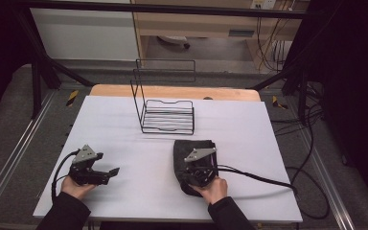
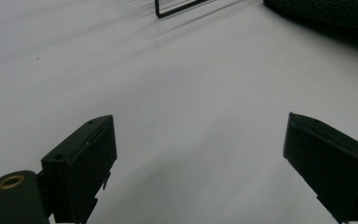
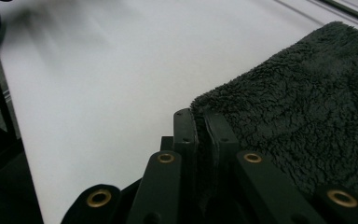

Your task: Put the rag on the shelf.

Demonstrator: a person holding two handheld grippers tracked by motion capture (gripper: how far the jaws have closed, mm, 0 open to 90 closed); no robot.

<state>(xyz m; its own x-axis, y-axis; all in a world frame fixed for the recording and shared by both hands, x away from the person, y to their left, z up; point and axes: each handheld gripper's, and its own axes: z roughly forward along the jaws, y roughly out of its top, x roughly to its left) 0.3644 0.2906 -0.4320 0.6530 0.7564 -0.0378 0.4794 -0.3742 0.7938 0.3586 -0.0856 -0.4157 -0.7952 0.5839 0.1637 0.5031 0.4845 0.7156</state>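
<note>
Left gripper (image 1: 109, 173): released, over white tabletop (image 1: 124, 124) | right gripper (image 3: 200, 122): clenched on dark fleece towel (image 3: 307, 107) edge | wire rack (image 1: 165, 112) behind | grey floor, cables around.

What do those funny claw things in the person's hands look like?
Each hand holds a black tool. The left gripper and the right gripper both have two flat black jaws, brass-coloured rivets at the joints, and a grey three-cornered plate on top. A black cable trails from each one. The person wears dark sleeves.
</note>
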